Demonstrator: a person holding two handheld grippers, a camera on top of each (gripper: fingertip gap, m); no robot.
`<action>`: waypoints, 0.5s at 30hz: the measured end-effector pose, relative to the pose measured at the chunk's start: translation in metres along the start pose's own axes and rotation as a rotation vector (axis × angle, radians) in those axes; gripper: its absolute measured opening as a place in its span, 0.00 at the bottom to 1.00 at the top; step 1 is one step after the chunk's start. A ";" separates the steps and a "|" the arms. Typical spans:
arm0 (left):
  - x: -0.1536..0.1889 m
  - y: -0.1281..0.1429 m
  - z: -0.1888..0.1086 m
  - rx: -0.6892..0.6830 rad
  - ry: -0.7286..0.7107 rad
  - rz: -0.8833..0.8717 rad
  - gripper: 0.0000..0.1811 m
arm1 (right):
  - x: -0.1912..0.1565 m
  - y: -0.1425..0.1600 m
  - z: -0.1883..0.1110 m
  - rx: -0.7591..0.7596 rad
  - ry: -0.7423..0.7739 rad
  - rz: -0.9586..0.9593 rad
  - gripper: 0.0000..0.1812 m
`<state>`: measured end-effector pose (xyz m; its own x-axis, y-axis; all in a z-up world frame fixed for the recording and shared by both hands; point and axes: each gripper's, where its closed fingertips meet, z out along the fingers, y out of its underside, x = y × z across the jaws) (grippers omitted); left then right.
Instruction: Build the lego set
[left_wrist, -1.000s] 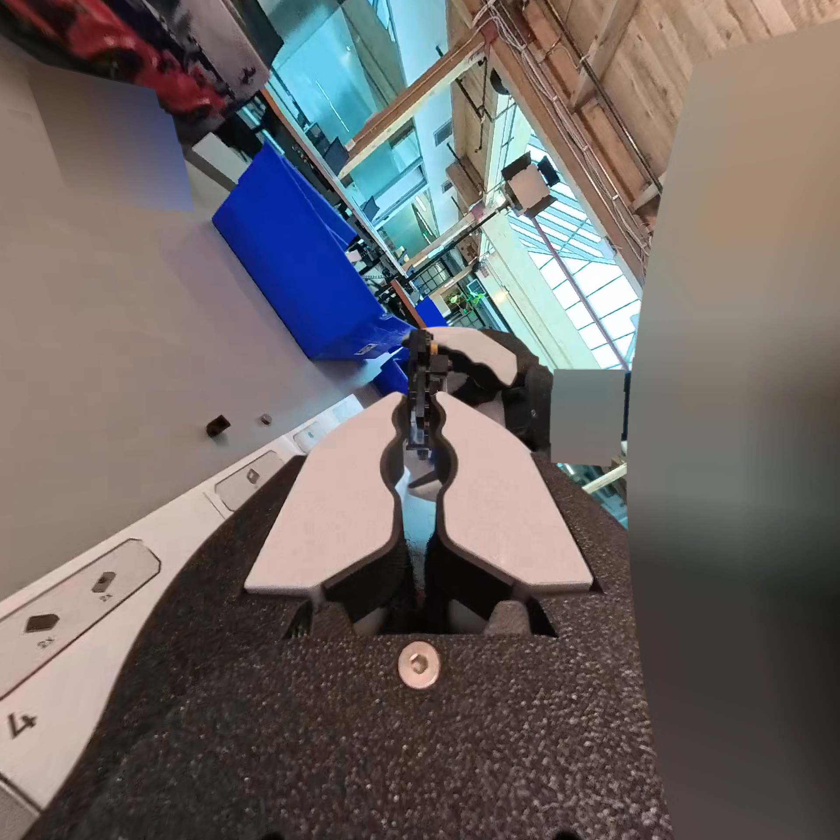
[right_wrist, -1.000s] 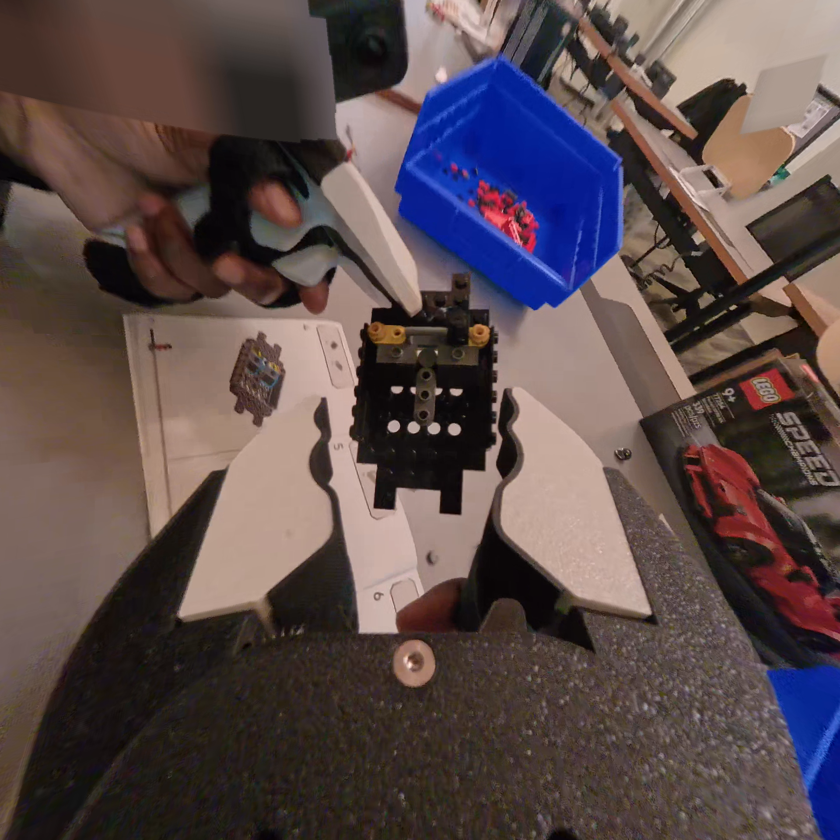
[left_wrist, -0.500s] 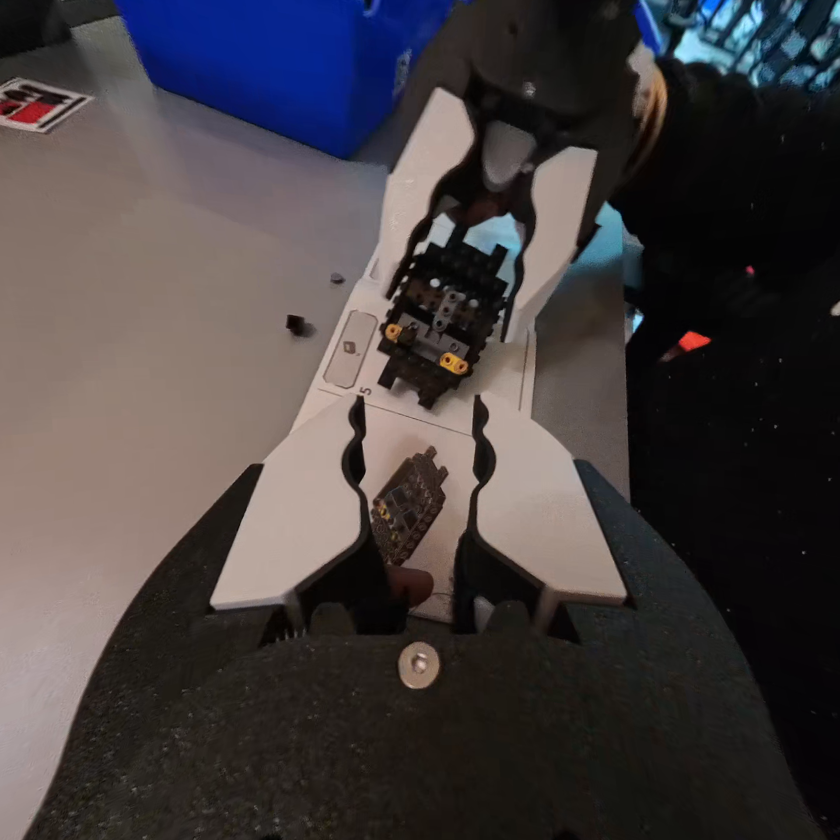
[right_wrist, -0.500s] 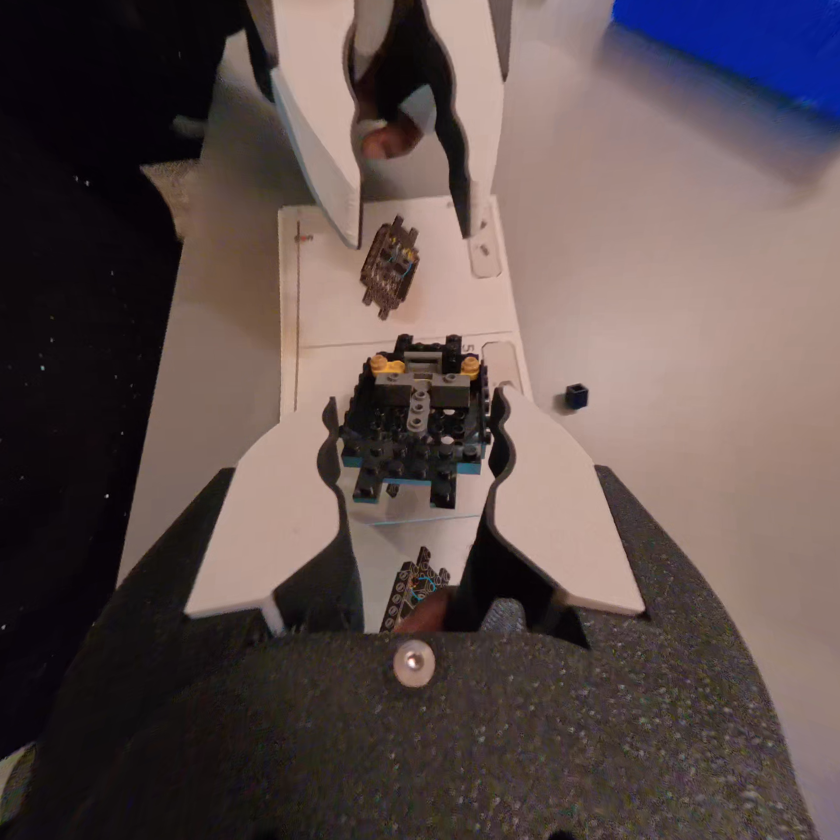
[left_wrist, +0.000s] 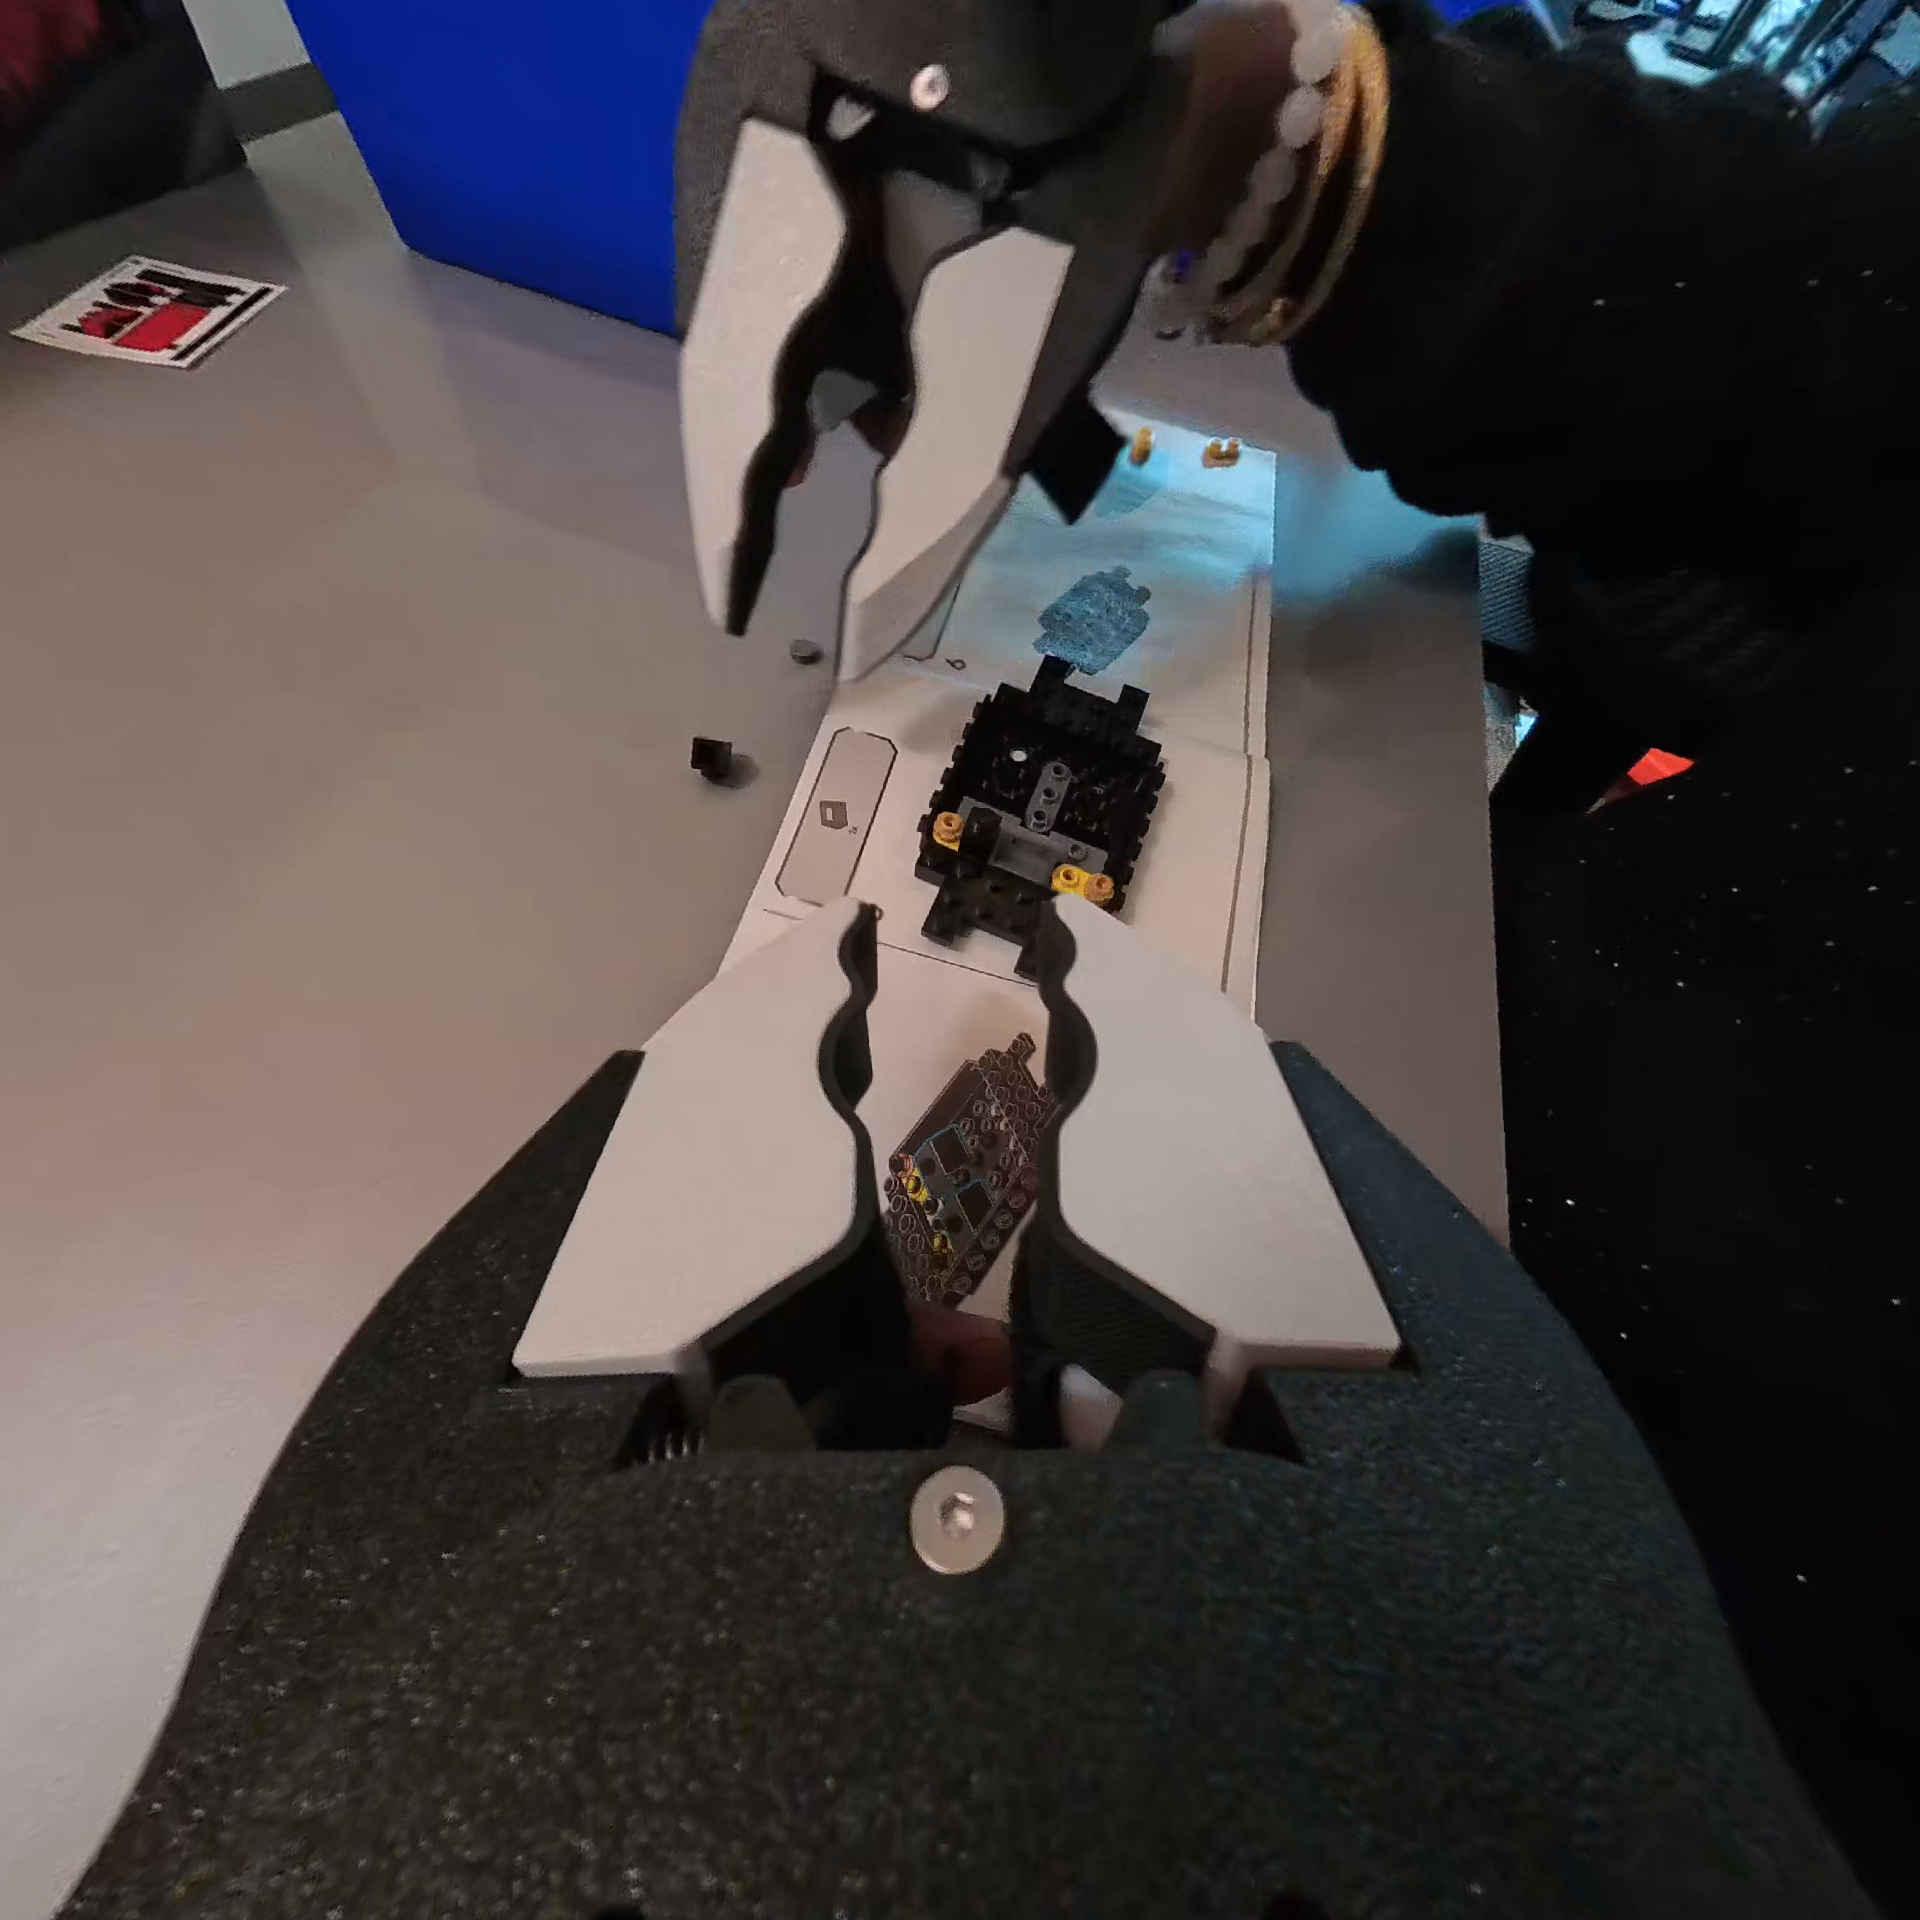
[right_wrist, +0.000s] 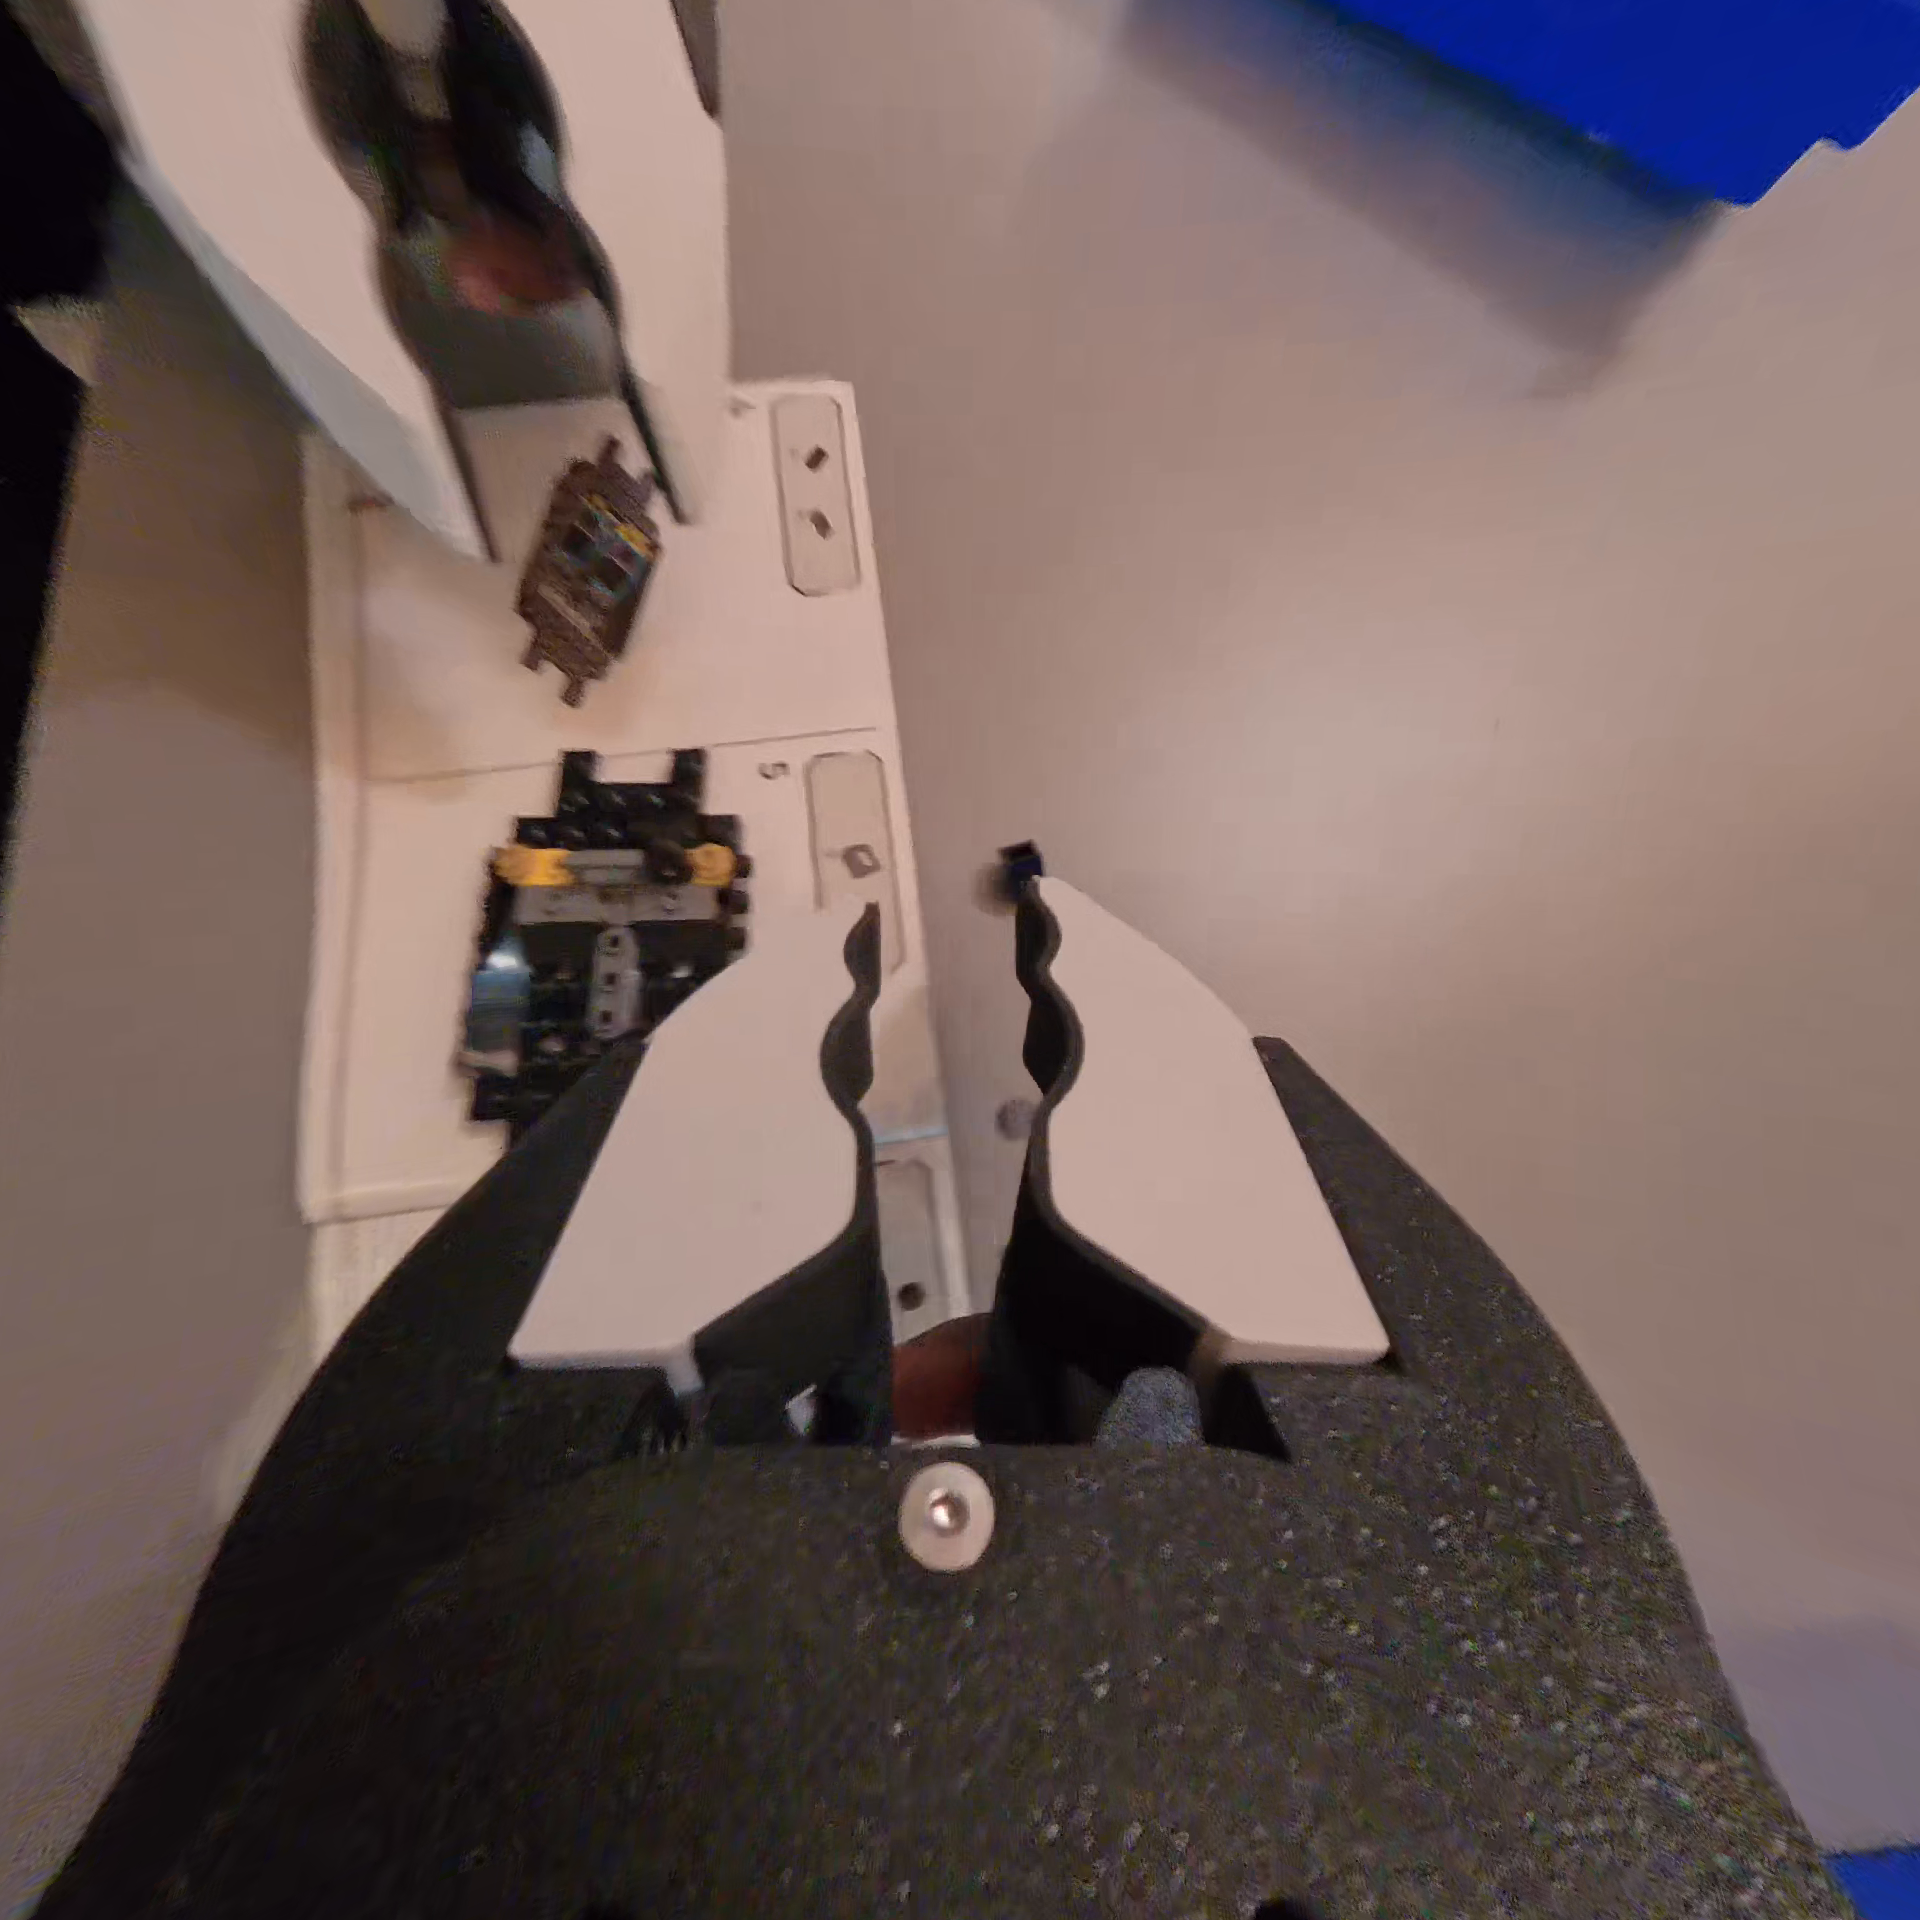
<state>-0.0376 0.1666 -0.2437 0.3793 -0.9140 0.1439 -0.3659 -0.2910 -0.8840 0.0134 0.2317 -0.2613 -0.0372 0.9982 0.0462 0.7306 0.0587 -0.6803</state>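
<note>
Both hand-held grippers are spread and hold nothing. The black lego car base (left_wrist: 1039, 800) sits on the instruction booklet (left_wrist: 1195, 883) on the counter (left_wrist: 364, 831). A moment ago the right hand-held gripper (right_wrist: 945, 899) sat around the base; now it has swung toward a small black brick (right_wrist: 1016, 862). Next, I think, it must close on that brick. The left hand-held gripper (left_wrist: 956, 914) waits near the base.

One lego build (left_wrist: 1042, 805), two tongs (left_wrist: 956, 920) (right_wrist: 945, 899), one booklet (left_wrist: 1205, 831).
</note>
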 end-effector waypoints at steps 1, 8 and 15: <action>0.000 0.001 0.000 -0.003 0.001 -0.003 0.16 | 0.004 0.003 0.007 -0.029 -0.009 -0.016 0.14; -0.004 -0.009 -0.002 0.080 -0.002 -0.086 0.17 | 0.015 0.005 0.030 -0.034 -0.080 -0.022 0.07; -0.039 -0.031 -0.014 0.327 -0.122 -0.408 0.13 | 0.010 -0.053 0.002 0.155 0.198 -0.358 0.04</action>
<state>-0.0527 0.2070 -0.2161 0.5382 -0.6999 0.4695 0.1086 -0.4948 -0.8622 -0.0266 0.2384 -0.2264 -0.1268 0.8947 0.4284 0.5836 0.4165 -0.6971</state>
